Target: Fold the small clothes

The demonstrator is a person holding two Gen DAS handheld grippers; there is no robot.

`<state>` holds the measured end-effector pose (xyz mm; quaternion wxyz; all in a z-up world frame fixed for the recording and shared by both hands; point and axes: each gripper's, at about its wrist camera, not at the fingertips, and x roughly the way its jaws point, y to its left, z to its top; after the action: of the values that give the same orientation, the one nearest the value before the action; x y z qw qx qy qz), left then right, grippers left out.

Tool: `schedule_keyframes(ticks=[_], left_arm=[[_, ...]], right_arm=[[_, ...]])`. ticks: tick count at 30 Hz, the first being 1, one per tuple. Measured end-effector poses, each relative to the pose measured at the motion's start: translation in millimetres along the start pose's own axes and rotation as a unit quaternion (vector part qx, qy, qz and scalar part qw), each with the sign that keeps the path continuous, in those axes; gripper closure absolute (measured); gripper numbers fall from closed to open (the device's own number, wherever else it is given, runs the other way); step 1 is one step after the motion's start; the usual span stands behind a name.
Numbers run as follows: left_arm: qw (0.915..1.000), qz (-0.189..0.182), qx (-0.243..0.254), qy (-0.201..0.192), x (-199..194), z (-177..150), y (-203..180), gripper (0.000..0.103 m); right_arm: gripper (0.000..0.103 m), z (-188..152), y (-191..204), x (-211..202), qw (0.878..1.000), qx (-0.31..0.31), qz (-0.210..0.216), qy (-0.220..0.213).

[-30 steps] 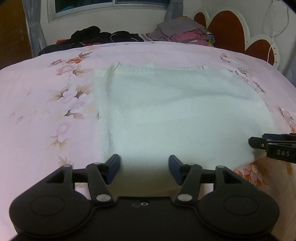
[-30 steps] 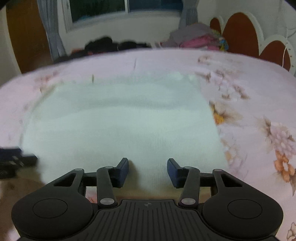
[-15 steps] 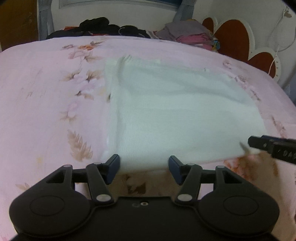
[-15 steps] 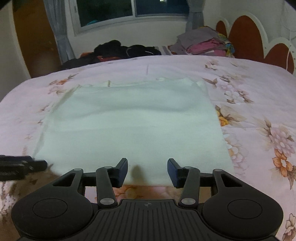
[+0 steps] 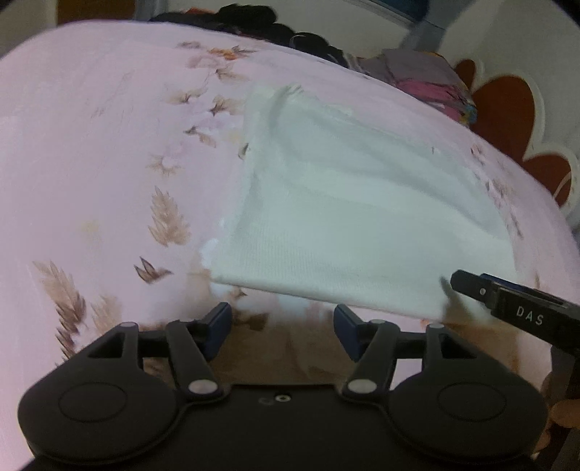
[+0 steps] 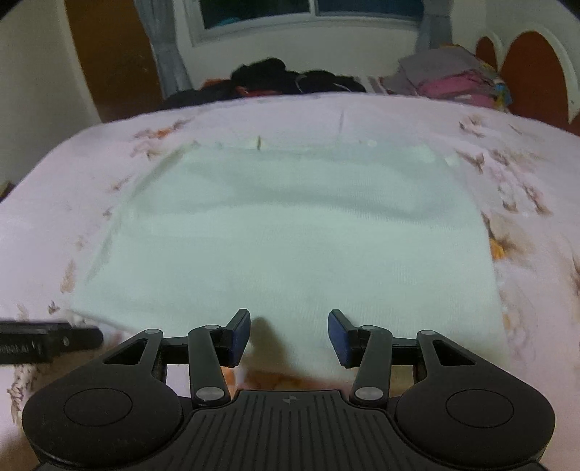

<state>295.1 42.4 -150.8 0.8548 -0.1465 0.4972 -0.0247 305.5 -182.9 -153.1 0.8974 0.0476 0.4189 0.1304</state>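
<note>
One white garment (image 6: 290,235) lies flat on one pink floral bedspread (image 5: 90,163), just ahead of the tongs. Two tongs in play: the left gripper (image 5: 282,326) and the right gripper (image 6: 289,335), each with two blue-padded fingers. Far beyond them, one dark heap of clothes (image 6: 275,79) and one folded stack of clothes (image 6: 449,78). One window (image 6: 308,14), one scalloped headboard (image 6: 533,72).
</note>
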Motion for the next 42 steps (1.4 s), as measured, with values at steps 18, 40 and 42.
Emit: schedule_keyframes(ticks=[18,40,42], left_arm=[[0.9754,-0.068,-0.192,-0.085,33.3,4.4,5.3,0.020],[0.9504,-0.088,-0.235,-0.184,38.1,25.1,24.1,0.096],[0.9589,-0.081,-0.180,-0.204,24.9,32.3,4.0,0.096]], right_arm=[[0.056,42.0,-11.7,35.0,0.998,-0.051,0.028,-0.033],[0.056,52.4,0.7,90.7,0.994,-0.105,0.003,-0.039],[0.056,55.6,-3.9,86.3,0.995,-0.089,0.012,-0.042]])
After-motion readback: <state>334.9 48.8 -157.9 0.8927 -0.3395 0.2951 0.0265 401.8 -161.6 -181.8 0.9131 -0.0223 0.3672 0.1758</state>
